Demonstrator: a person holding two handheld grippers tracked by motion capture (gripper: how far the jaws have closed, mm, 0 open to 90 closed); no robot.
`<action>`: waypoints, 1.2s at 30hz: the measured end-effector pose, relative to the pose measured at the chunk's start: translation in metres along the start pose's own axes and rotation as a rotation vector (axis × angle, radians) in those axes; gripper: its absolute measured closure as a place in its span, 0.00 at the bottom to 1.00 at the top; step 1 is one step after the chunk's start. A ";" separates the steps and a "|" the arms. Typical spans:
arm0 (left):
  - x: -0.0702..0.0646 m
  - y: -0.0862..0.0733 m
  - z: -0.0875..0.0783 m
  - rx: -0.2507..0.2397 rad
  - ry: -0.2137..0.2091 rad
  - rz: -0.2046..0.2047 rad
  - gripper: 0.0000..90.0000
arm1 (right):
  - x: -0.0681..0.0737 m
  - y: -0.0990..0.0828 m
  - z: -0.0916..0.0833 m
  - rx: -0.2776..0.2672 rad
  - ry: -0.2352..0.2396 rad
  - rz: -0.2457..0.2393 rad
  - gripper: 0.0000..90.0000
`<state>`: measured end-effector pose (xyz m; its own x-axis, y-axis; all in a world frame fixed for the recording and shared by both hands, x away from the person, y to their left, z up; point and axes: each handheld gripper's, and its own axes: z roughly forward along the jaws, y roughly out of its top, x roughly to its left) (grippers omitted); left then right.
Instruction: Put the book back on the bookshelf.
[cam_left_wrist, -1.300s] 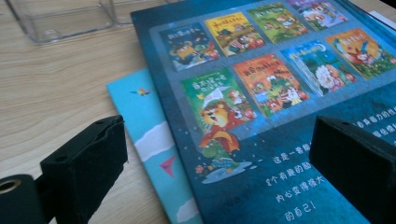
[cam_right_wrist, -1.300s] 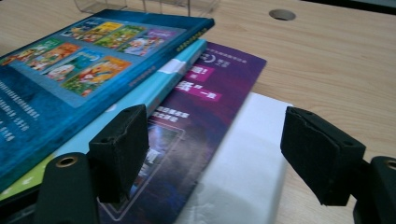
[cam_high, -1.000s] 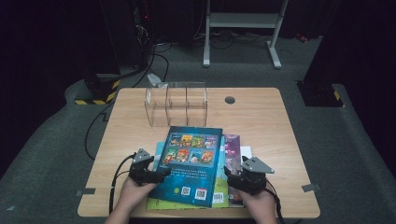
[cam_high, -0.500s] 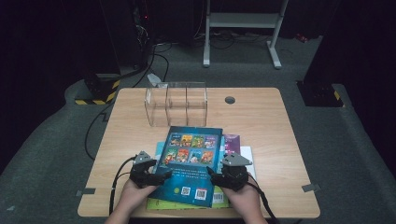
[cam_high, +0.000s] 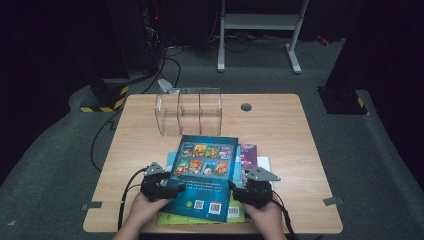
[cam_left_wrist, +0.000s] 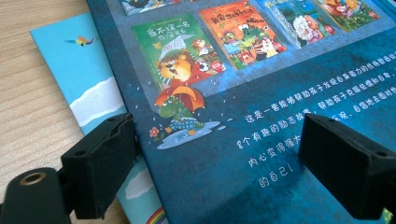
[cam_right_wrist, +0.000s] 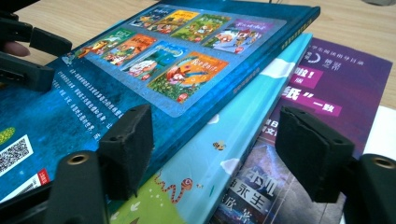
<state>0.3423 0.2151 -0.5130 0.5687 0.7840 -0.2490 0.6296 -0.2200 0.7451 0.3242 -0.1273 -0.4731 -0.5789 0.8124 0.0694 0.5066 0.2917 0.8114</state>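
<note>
Dark blue picture book (cam_high: 205, 172) lies back cover up on top of a stack at the near-centre of the wooden table (cam_high: 295, 140), its barcode end toward the person; the cover carries a grid of small cartoon covers, Chinese text and QR codes. Directly under it is a light blue picture book (cam_right_wrist: 233, 154) with clouds and a green lower corner, showing past the dark blue book on both long sides; under that, at 3 o'clock of the stack, a purple booklet (cam_high: 248, 155) and a white sheet (cam_high: 264, 164). Left gripper (cam_high: 167, 186) sits at 8 o'clock of the dark blue book, jaws apart and astride the book's left edge: in the left gripper view one pad (cam_left_wrist: 105, 163) is over the light blue cover just beside the edge, the other over the dark cover; its jaws have just been closing, no firm pinch visible. Right gripper (cam_high: 243, 189) sits at 4 o'clock, jaws released wide and lately closing; in the right gripper view its left pad (cam_right_wrist: 128, 144) touches the dark book's right edge, the other hangs over the purple booklet. Clear acrylic three-compartment organiser (cam_high: 189, 111) stands at 12 o'clock of the stack, apart from it. Round cable grommet (cam_high: 245, 107) at 1 o'clock, farther back.
</note>
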 end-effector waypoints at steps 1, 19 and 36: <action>0.000 0.000 0.000 0.001 -0.001 0.001 0.13 | 0.000 0.000 0.000 -0.002 -0.004 0.007 0.33; -0.004 0.001 -0.002 0.011 0.020 0.028 0.13 | -0.001 0.000 -0.002 -0.005 -0.009 0.017 0.25; -0.014 0.001 0.000 0.018 -0.018 0.058 0.13 | -0.002 -0.002 -0.004 -0.001 -0.011 0.016 0.27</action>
<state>0.3351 0.2036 -0.5085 0.6143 0.7587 -0.2168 0.6042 -0.2755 0.7477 0.3219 -0.1310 -0.4725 -0.5638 0.8224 0.0764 0.5151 0.2778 0.8108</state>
